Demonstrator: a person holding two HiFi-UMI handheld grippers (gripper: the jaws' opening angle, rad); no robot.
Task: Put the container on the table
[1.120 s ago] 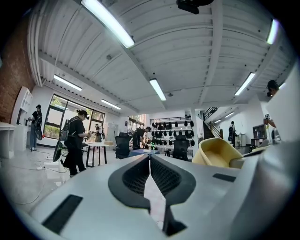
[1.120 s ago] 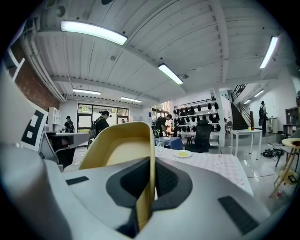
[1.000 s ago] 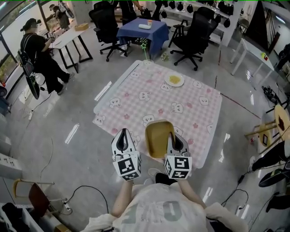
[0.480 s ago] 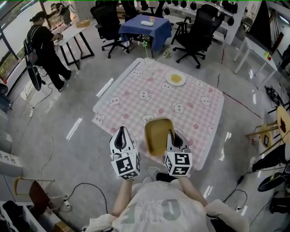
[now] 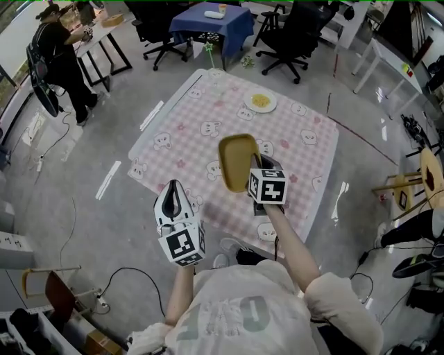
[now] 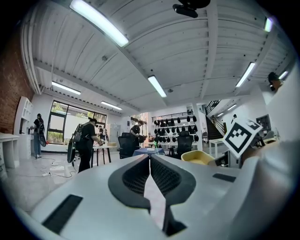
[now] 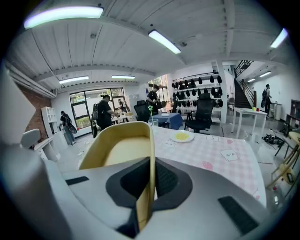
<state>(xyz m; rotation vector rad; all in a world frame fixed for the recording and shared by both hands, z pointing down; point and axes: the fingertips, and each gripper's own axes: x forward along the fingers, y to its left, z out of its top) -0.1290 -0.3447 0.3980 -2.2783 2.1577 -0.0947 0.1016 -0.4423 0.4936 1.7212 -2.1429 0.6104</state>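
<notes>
A shallow yellow container (image 5: 234, 161) hangs tilted over the near part of the table with the pink checked cloth (image 5: 309, 152). My right gripper (image 5: 255, 168) is shut on the container's right rim. In the right gripper view the rim (image 7: 151, 154) stands pinched edge-on between the dark pads, and the container's hollow (image 7: 119, 150) lies to the left of my right gripper (image 7: 151, 176). My left gripper (image 5: 175, 201) is held off the table's near left edge, shut on nothing. In the left gripper view my left gripper (image 6: 150, 161) points level, with the container (image 6: 199, 157) to its right.
A plate of yellow food (image 5: 260, 102) and a clear cup (image 5: 217, 73) stand at the table's far side. Beyond are a blue-covered table (image 5: 205, 21) and black office chairs (image 5: 295, 31). A person (image 5: 59, 55) stands at the far left, and a wooden stool (image 5: 430, 173) at the right.
My right gripper has carried the container forward, from the table's near edge to over the cloth. The left gripper has stayed near the body.
</notes>
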